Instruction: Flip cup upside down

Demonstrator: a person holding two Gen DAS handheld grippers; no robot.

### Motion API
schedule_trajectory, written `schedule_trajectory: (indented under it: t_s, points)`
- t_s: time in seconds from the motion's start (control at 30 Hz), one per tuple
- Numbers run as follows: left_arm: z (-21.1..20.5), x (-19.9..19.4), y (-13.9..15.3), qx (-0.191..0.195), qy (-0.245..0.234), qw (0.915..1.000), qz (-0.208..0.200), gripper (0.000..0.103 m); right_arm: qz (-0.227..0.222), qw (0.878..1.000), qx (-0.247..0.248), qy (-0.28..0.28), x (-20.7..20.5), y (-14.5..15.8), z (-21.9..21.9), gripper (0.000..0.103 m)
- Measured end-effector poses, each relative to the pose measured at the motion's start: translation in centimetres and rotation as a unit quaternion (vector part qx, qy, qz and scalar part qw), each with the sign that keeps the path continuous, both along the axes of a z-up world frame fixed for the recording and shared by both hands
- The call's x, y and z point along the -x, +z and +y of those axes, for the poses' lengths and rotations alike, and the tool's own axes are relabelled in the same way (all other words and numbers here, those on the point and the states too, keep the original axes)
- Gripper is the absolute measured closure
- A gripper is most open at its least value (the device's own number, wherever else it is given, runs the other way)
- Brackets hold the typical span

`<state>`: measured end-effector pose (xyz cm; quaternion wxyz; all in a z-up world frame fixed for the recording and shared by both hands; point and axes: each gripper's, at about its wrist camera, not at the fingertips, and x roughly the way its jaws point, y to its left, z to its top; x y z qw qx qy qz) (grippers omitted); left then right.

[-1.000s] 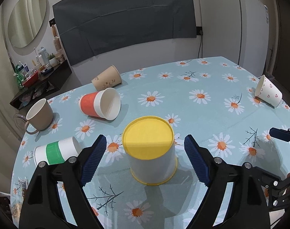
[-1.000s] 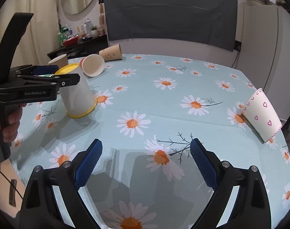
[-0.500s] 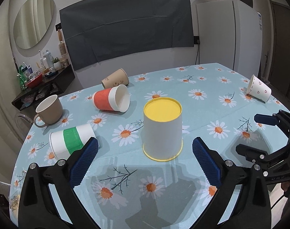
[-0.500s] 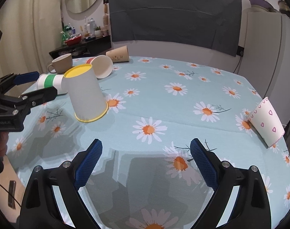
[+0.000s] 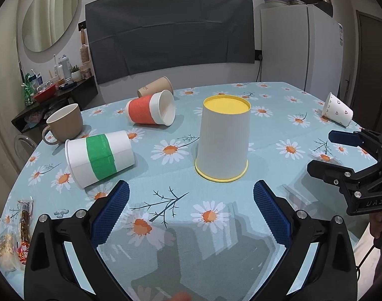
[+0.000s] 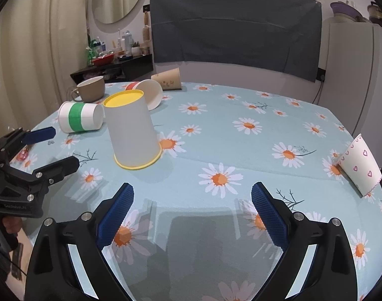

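Note:
A white paper cup with a yellow base and rim (image 5: 223, 140) stands upside down on the daisy tablecloth; it also shows in the right wrist view (image 6: 132, 131). My left gripper (image 5: 191, 210) is open and empty, a short way in front of the cup. It shows from the side in the right wrist view (image 6: 49, 148). My right gripper (image 6: 192, 213) is open and empty, to the right of and nearer than the cup. It shows at the right edge of the left wrist view (image 5: 326, 153).
A green-banded cup (image 5: 99, 158), a red-sleeved cup (image 5: 150, 111), a brown paper cup (image 5: 155, 89) and a heart-print cup (image 5: 337, 109) lie on their sides. A tan mug (image 5: 64, 123) stands upright at the left. Snack packets (image 5: 12, 238) lie at the table's near-left edge.
My left gripper has drawn back from around the yellow-rimmed cup, which stays upside down on the table. My right gripper has also pulled back a little.

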<state>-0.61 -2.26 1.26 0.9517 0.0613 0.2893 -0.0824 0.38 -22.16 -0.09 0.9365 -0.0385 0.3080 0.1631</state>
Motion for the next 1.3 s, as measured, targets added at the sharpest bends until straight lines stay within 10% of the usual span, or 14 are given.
schedule_trajectory:
  t_s: [1.3]
  points:
    - [1.0, -0.6, -1.2, 0.024, 0.012, 0.9996, 0.012, 0.006, -0.005, 1.000, -0.024, 0.008, -0.6, -0.6, -0.2, 0.009]
